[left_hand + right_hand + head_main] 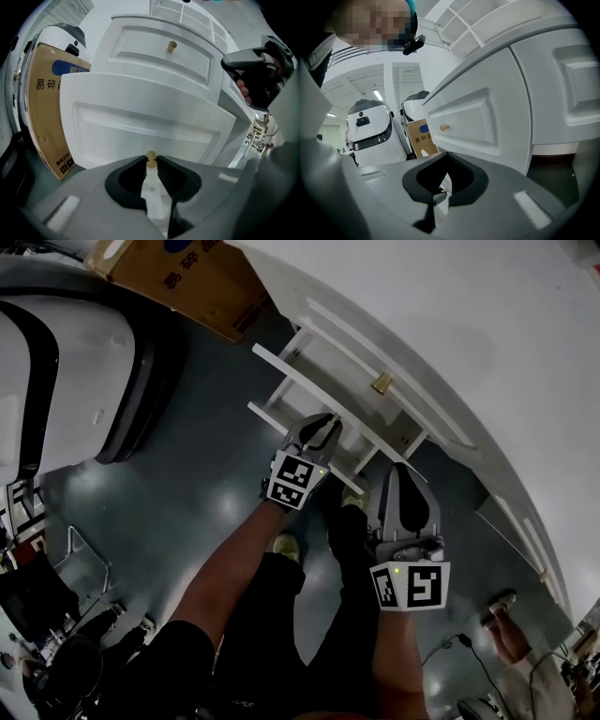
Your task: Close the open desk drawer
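Observation:
The white desk (441,343) has one drawer (309,413) pulled out. In the left gripper view its front panel (145,124) fills the middle. My left gripper (151,158) is shut on that panel's small brass knob (151,154), and it (327,427) sits at the drawer's front edge. Above it is a closed drawer with its own knob (172,45). My right gripper (401,476) hangs to the right of the drawer, shut and holding nothing. In its own view the right gripper (447,157) points along the desk past a drawer front (461,123).
A brown cardboard box (192,282) stands left of the desk, beside a white machine with black trim (80,371). The floor is dark grey. My legs and shoes (286,545) are below the drawer. Another person's foot (502,601) is at the right.

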Action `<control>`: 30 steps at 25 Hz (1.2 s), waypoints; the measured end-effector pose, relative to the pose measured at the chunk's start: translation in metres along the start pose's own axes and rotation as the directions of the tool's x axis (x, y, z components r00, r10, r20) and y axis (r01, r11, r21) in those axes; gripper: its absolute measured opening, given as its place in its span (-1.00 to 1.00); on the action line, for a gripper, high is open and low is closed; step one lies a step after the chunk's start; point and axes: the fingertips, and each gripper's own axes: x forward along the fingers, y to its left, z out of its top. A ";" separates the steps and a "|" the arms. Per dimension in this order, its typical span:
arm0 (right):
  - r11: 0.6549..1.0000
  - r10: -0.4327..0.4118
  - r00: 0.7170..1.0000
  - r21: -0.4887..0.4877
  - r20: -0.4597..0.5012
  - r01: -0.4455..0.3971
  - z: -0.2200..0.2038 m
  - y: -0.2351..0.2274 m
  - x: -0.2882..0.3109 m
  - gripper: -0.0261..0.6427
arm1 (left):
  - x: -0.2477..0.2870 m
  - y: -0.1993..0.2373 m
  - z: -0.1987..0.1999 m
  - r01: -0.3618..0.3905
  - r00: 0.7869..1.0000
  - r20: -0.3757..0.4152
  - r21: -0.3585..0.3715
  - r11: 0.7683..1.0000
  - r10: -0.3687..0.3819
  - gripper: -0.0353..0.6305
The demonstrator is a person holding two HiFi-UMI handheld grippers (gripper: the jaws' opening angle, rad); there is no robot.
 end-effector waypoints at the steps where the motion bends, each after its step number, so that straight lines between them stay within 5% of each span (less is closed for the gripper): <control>1: 1.000 -0.002 1.000 0.001 -0.001 0.002 0.000 -0.002 0.000 -0.85 | 0.003 0.000 0.002 -0.003 1.000 0.000 -0.001 1.000 0.003 -0.69; 30: 0.998 -0.055 0.998 0.042 0.032 0.053 0.009 -0.032 0.000 -0.85 | 0.064 0.004 0.039 0.020 0.999 0.031 -0.008 1.000 -0.020 -0.69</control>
